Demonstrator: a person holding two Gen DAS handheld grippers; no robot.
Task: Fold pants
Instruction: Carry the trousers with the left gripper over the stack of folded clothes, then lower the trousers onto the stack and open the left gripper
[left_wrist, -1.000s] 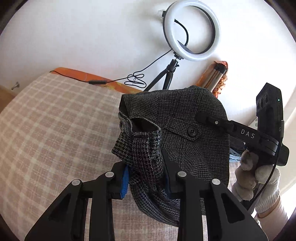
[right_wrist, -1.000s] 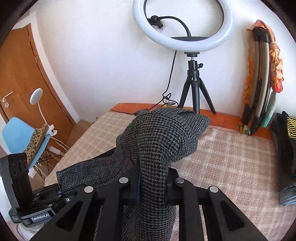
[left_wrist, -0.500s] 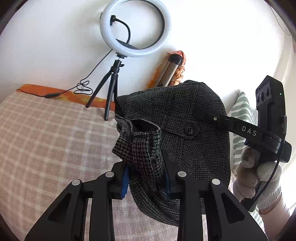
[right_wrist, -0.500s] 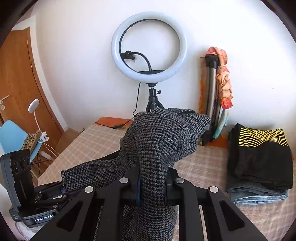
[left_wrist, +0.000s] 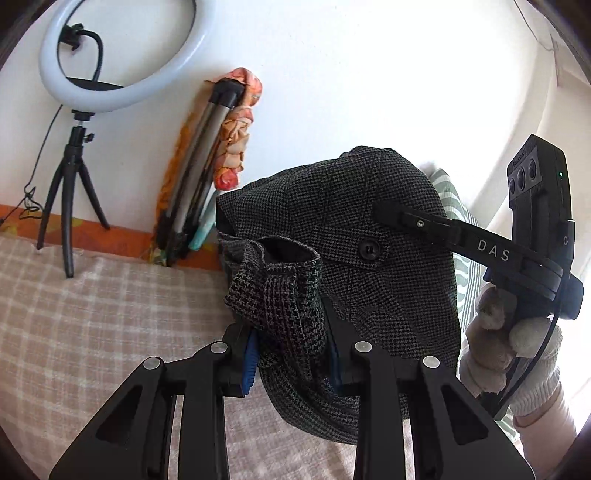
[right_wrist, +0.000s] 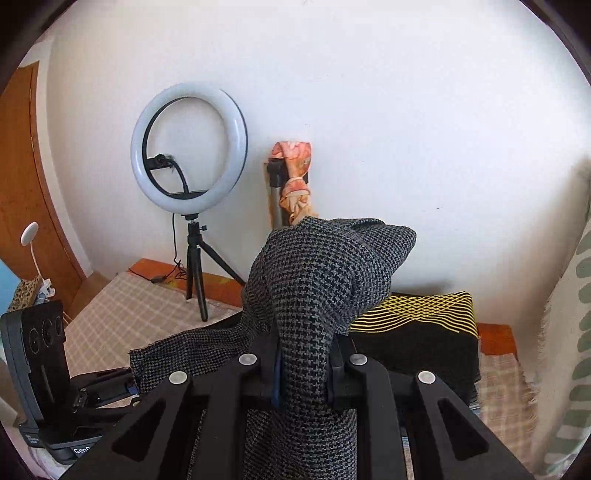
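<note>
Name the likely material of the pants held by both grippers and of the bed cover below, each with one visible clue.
Pants: seemingly woven wool-like suiting, matte; a fine grey-black houndstooth weave shows, and it bunches thickly in the left gripper and right gripper.
Bed cover: probably soft woven cotton, matte; pink-and-cream check, lightly rumpled.

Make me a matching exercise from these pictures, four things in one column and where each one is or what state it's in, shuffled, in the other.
Things:
1. houndstooth pants
2. ring light
3. black and yellow garment
4. orange scarf

Places or states:
A. folded on a stack at the right side of the bed
B. held up off the bed, pinched in both the left claw and the right claw
C. draped over a folded stand leaning on the wall
D. lit, on a small black tripod

Pairs: 1-B, 2-D, 3-A, 4-C
</note>
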